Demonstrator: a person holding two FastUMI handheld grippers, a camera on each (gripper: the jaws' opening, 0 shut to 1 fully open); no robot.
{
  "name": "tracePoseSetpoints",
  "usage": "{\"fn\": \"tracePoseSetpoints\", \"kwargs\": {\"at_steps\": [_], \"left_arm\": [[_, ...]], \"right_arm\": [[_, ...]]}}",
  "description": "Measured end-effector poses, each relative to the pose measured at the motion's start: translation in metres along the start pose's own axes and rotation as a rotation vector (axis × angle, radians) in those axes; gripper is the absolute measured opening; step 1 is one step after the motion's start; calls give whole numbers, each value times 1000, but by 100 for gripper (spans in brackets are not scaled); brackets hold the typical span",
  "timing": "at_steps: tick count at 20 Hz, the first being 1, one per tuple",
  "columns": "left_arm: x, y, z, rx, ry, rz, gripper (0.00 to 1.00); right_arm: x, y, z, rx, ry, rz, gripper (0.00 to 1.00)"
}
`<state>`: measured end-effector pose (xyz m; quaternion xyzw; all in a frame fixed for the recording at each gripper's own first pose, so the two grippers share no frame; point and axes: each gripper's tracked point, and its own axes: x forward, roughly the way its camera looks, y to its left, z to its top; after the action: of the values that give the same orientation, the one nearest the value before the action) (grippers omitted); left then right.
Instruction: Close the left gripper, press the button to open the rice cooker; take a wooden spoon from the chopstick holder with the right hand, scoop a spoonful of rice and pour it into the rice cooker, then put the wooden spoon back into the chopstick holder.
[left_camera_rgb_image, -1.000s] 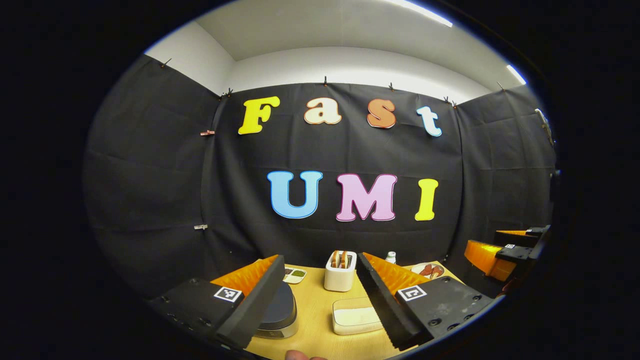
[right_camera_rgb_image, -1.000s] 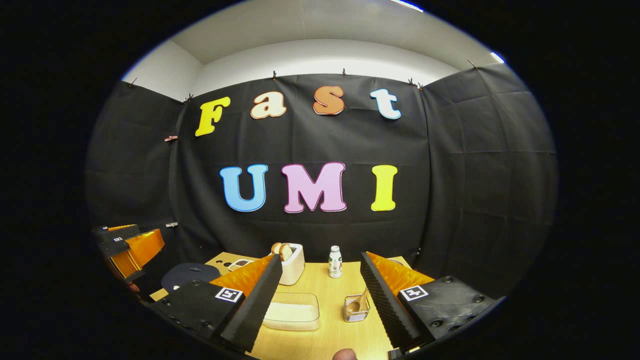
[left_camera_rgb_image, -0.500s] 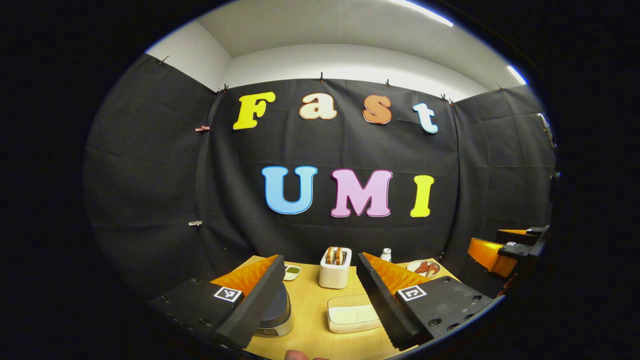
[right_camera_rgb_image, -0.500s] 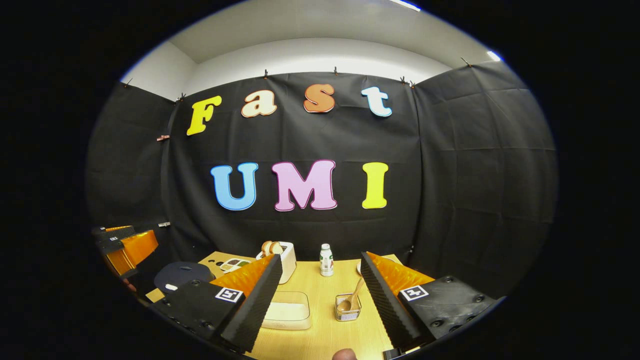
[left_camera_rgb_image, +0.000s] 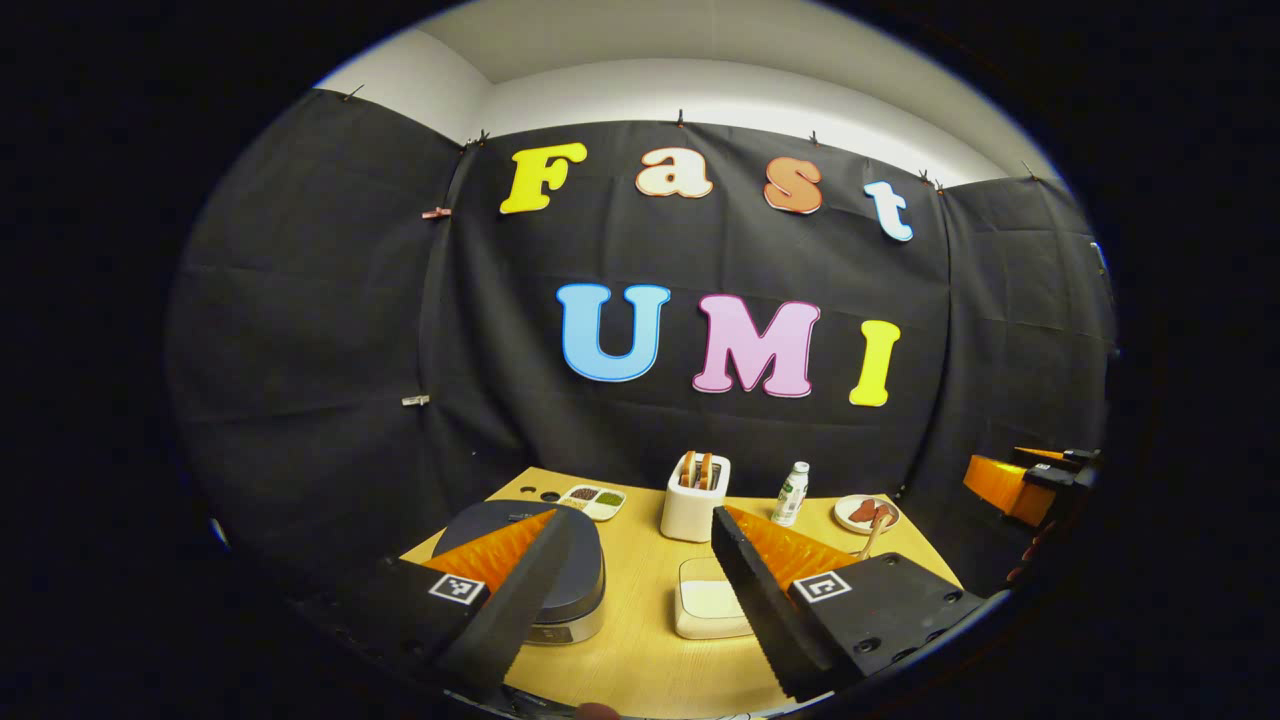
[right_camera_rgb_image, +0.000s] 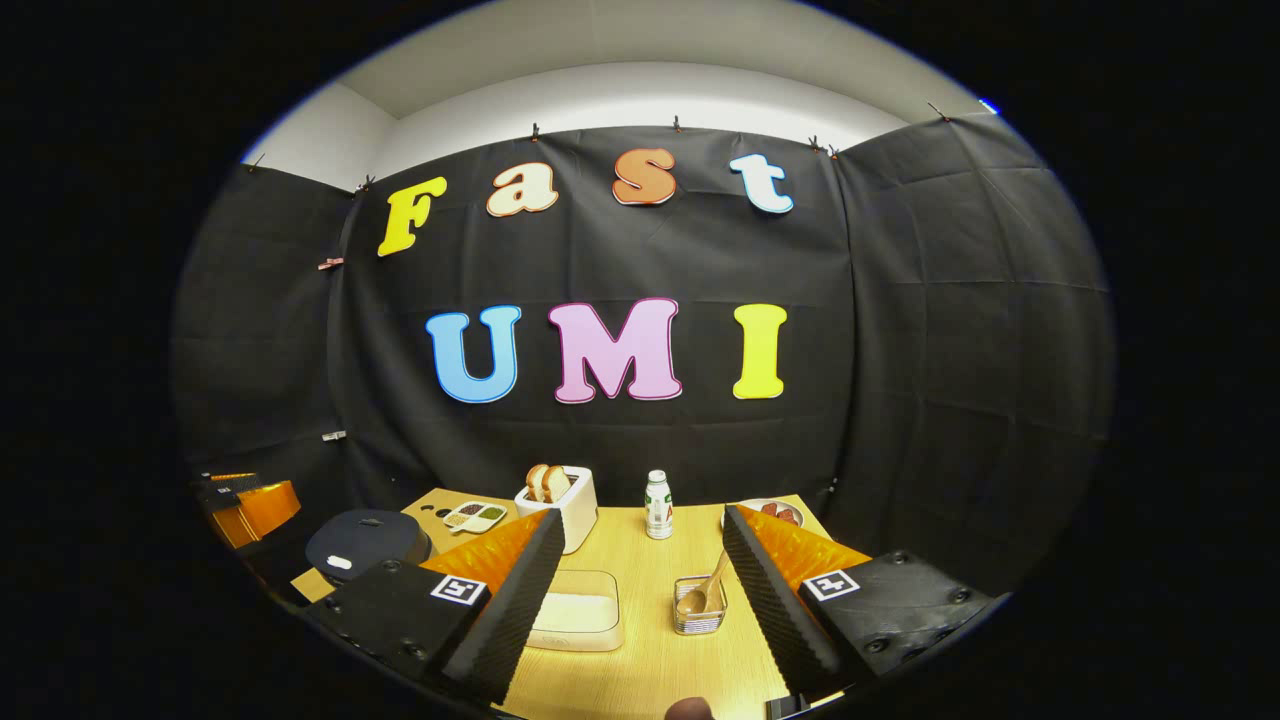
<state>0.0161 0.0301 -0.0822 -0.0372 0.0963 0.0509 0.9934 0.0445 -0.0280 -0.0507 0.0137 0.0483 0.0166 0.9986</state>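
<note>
The rice cooker (left_camera_rgb_image: 575, 585), with a dark lid shut over a silver base, sits on the wooden table (left_camera_rgb_image: 640, 650) just behind my left finger. My left gripper (left_camera_rgb_image: 639, 515) hovers above the table's near edge, open, nothing between its fingers. In the right gripper view the cooker (right_camera_rgb_image: 365, 540) stands at the left. A wooden spoon (right_camera_rgb_image: 705, 592) leans in a small wire chopstick holder (right_camera_rgb_image: 700, 618) just left of my right finger. A shallow white box of rice (right_camera_rgb_image: 580, 612) lies between the fingers. My right gripper (right_camera_rgb_image: 642, 513) is open and holds nothing.
A white toaster with bread (right_camera_rgb_image: 560, 505), a small bottle (right_camera_rgb_image: 657, 505), a plate of food (left_camera_rgb_image: 865, 512) and a divided seasoning dish (right_camera_rgb_image: 475, 516) line the table's far side. The other gripper shows far right (left_camera_rgb_image: 1020, 478) and far left (right_camera_rgb_image: 245, 500).
Both views now take in more of the tabletop. The left gripper has pulled up and back, so the whole cooker lid shows. The right gripper shifted slightly. Both stayed open.
</note>
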Motion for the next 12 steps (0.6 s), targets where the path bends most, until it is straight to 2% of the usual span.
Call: {"fn": "tracePoseSetpoints", "kwargs": {"at_steps": [1, 3, 4, 7, 8, 10, 12], "left_arm": [[1, 7, -8, -3, 19, 3, 93], [9, 29, -18, -4, 54, 27, 78], [14, 40, -24, -3, 79, 42, 66], [34, 70, -41, -25, 150, 78, 45], [41, 79, -47, -36, 175, 86, 33], [53, 97, -63, -61, 234, 106, 17], [64, 111, -81, -77, 298, 108, 8]], "right_arm": [[2, -1, 0, 1, 1, 2, 99], [7, -4, -2, 3, 5, 3, 99], [9, -6, -4, 4, 9, 1, 99], [17, -12, -8, 7, 22, -5, 99], [20, -14, -10, 7, 28, -7, 99], [24, -20, -11, 4, 34, -17, 99], [28, -27, -13, 1, 36, -32, 99]]}}
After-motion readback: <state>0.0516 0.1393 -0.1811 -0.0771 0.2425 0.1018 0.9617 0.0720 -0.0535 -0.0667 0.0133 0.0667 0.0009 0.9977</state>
